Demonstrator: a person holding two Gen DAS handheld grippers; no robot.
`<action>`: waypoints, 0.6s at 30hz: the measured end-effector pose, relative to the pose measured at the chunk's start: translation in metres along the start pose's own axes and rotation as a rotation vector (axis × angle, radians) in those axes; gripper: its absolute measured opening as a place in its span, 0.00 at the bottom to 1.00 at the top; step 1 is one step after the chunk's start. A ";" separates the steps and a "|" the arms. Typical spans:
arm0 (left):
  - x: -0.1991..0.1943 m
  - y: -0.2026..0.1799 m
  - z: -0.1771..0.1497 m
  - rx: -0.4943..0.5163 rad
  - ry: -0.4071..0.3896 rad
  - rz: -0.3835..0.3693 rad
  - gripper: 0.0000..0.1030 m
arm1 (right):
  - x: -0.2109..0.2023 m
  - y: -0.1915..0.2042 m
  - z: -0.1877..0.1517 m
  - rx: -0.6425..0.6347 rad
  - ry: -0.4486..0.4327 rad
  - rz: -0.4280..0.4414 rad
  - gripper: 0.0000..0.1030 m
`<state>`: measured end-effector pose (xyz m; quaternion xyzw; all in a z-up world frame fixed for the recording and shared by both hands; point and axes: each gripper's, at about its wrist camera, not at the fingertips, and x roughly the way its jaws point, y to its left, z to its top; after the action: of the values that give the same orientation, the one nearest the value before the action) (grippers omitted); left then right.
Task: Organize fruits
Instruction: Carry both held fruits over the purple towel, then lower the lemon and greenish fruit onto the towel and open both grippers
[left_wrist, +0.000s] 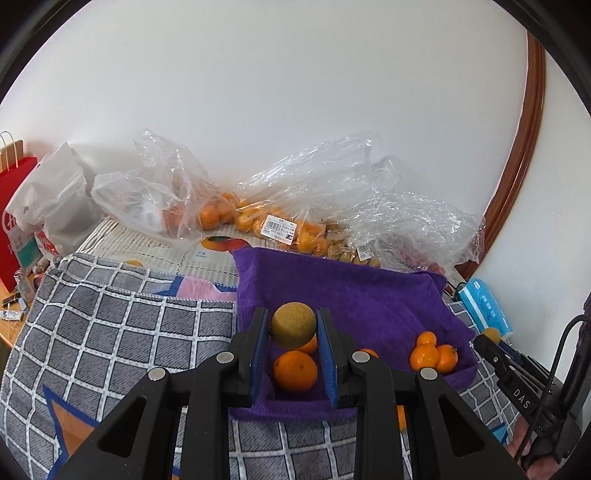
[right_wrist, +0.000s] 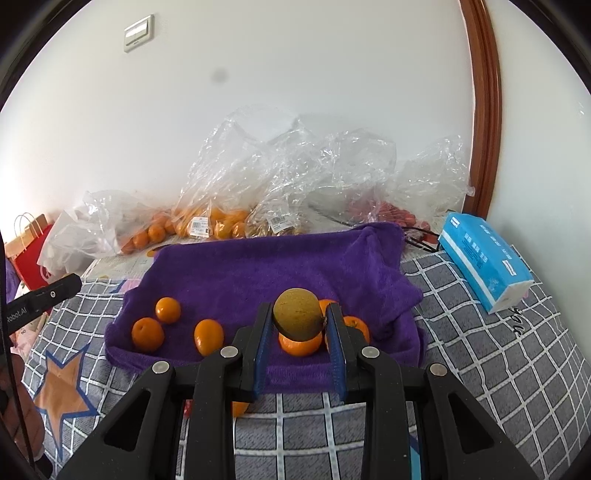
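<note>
In the left wrist view my left gripper (left_wrist: 292, 316) is shut on a yellow-brown round fruit (left_wrist: 293, 326), held above a purple towel (left_wrist: 351, 295). An orange (left_wrist: 295, 371) lies on the towel just under it, and a small cluster of oranges (left_wrist: 432, 356) sits near the towel's right edge. My right gripper (right_wrist: 299, 311) is shut on a second yellow-brown round fruit (right_wrist: 297, 319) over the same towel (right_wrist: 258, 269). Below that fruit lie oranges (right_wrist: 300, 346), and three more oranges (right_wrist: 147, 334) are spread on the towel's left side.
A grey checked cloth (left_wrist: 122, 332) lies under the towel. Clear plastic bags of oranges (left_wrist: 258, 214) and other fruit stand against the back wall. A blue tissue pack (right_wrist: 480, 254) lies to the right, a red paper bag (left_wrist: 14, 206) stands far left, and a wooden door frame (right_wrist: 484, 110) rises at the right.
</note>
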<state>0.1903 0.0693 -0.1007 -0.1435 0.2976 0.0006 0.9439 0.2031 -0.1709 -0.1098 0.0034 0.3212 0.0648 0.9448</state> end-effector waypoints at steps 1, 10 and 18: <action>0.004 -0.001 0.002 0.001 0.004 0.001 0.24 | 0.003 0.000 0.001 0.002 0.002 0.001 0.28; 0.049 0.004 -0.004 -0.012 0.067 0.003 0.24 | 0.048 0.007 0.013 0.006 0.037 0.027 0.28; 0.068 0.011 -0.018 -0.029 0.119 -0.037 0.24 | 0.079 0.014 -0.005 -0.016 0.080 0.037 0.28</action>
<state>0.2347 0.0690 -0.1559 -0.1626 0.3506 -0.0210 0.9221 0.2608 -0.1476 -0.1607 -0.0009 0.3582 0.0849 0.9298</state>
